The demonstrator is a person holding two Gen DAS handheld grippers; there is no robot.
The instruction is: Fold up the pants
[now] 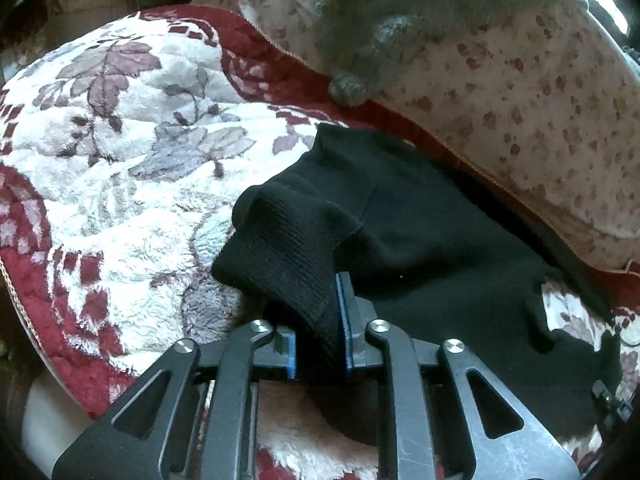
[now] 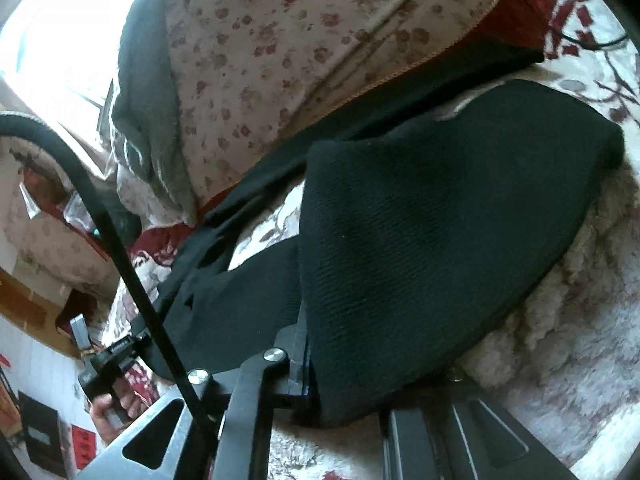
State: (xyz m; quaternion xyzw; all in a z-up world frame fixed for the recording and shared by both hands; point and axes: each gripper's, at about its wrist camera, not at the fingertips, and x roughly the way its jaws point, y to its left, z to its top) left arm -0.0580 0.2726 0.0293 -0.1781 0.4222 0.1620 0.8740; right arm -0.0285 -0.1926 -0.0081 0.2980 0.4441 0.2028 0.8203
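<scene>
The black knit pants (image 1: pixel 420 232) lie on a fluffy red-and-white floral blanket (image 1: pixel 120 152). My left gripper (image 1: pixel 318 344) is shut on a ribbed cuff end of the pants, which folds over above its blue-edged fingers (image 1: pixel 345 320). In the right wrist view the pants (image 2: pixel 432 248) drape over my right gripper (image 2: pixel 320 364), which is shut on a fold of the fabric. Only its left finger (image 2: pixel 298 360) shows; the cloth hides the right one. The pants stretch away to the left towards the other gripper (image 2: pixel 108 360), held by a hand.
A floral-print quilt (image 1: pixel 520 92) with a grey fuzzy garment (image 1: pixel 376 28) on it lies just behind the pants. A black cable (image 2: pixel 120 248) crosses the right wrist view on the left. The blanket's edge drops off at the lower left (image 1: pixel 24 304).
</scene>
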